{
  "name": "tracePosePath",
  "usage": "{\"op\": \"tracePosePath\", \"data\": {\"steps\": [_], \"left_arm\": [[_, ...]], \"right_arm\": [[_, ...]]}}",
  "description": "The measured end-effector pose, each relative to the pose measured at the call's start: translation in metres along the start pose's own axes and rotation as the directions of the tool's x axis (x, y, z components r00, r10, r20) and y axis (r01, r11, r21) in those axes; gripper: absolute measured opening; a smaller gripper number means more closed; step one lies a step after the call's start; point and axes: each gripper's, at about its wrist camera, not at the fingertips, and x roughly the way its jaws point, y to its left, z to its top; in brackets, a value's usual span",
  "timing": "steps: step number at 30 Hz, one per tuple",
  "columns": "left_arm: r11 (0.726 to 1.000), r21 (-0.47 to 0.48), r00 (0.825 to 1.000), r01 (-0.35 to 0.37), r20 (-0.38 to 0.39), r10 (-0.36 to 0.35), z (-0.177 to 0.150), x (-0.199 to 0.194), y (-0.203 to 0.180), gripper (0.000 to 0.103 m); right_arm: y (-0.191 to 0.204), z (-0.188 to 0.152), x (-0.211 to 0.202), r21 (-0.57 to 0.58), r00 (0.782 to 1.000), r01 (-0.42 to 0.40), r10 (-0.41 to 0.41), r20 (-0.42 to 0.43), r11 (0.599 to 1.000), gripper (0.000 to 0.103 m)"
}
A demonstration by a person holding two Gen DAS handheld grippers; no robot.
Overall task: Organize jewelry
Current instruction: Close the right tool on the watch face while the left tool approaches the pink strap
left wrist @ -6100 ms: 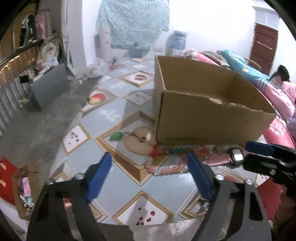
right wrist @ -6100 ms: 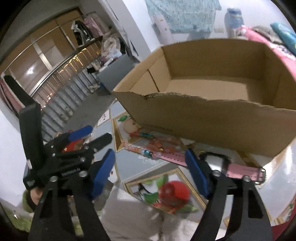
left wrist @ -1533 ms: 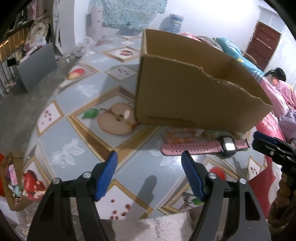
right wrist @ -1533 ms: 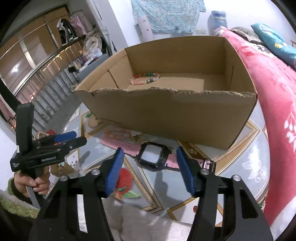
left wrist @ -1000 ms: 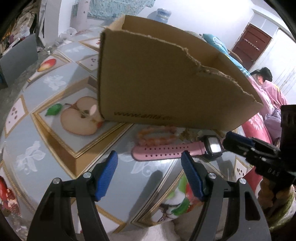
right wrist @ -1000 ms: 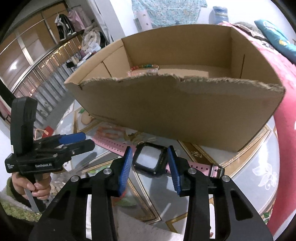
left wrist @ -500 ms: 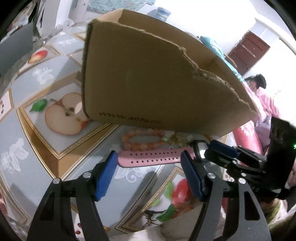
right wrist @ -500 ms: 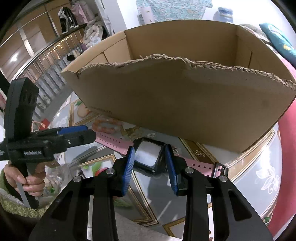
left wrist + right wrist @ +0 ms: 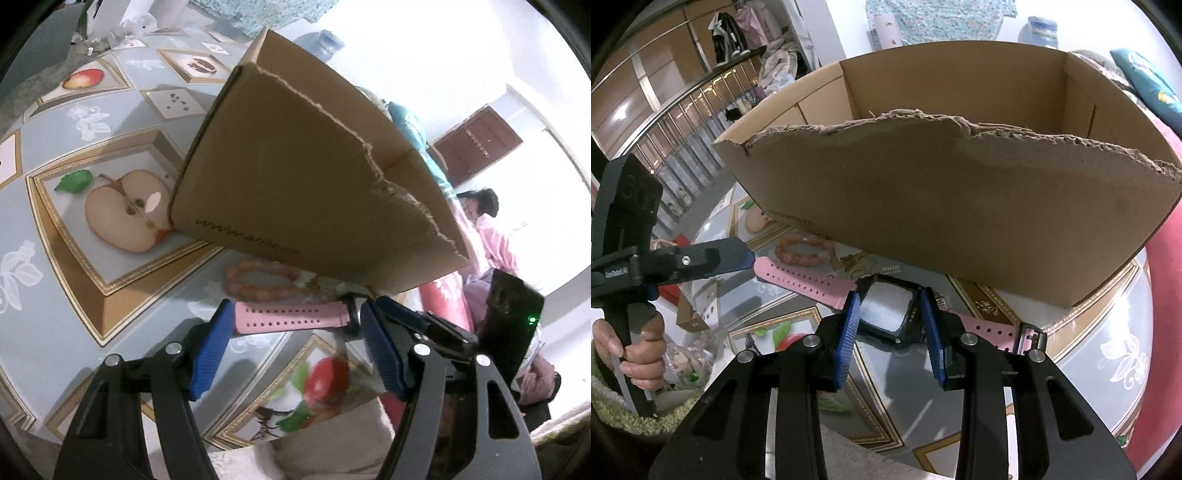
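A pink-strapped watch (image 9: pixel 886 304) with a black square face lies on the fruit-pattern tablecloth in front of a cardboard box (image 9: pixel 960 199). My right gripper (image 9: pixel 891 317) is shut on the watch's black case. The pink strap (image 9: pixel 291 314) lies between my left gripper's open blue pads (image 9: pixel 212 343); my left gripper (image 9: pixel 297 332) hovers at the strap's free end. An orange bead bracelet (image 9: pixel 260 280) lies against the box's base, also in the right wrist view (image 9: pixel 803 249).
The table (image 9: pixel 55 302) carries a grey cloth with apple pictures. A small gold trinket (image 9: pixel 855 266) lies by the box. A person in pink (image 9: pixel 487 229) sits at the right. A red blanket (image 9: pixel 1167 314) lies to the right.
My right gripper's pads closed in onto the watch case. My left gripper came nearer and lower, and the pink strap now lies between its pads.
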Motion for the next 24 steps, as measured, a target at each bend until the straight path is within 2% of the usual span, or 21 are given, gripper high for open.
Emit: {"op": "tracePosePath", "data": {"steps": [3,8,13,17,21,24], "left_arm": [[1.0,0.009,1.0,-0.005,-0.005,0.005,0.0,0.0,-0.002,0.067],[0.997,0.017,0.997,0.078,0.003,-0.078,0.001,-0.002,-0.008,0.067],[0.999,0.046,1.0,-0.024,0.013,0.023,0.003,0.001,-0.01,0.067],[0.992,0.044,0.993,-0.119,0.023,0.118,0.004,0.002,-0.004,0.067],[0.968,0.146,0.979,-0.202,0.03,0.2,0.002,0.006,-0.016,0.067],[0.939,0.214,0.961,-0.269,-0.011,0.278,0.0,0.021,-0.023,0.068]], "right_arm": [[0.0,0.0,0.0,0.0,1.0,-0.001,0.001,0.0,1.0,0.032],[0.0,0.001,0.0,0.001,1.0,-0.001,0.001,0.0,1.0,0.032],[0.0,0.001,0.0,-0.002,1.0,0.001,-0.001,0.0,1.0,0.032],[0.001,0.001,0.0,-0.004,1.0,0.0,0.0,-0.001,1.0,0.032],[0.0,0.0,0.001,-0.002,1.0,0.0,0.0,-0.004,1.0,0.032],[0.0,0.0,0.001,0.0,1.0,-0.002,0.002,-0.004,1.0,0.032]]}}
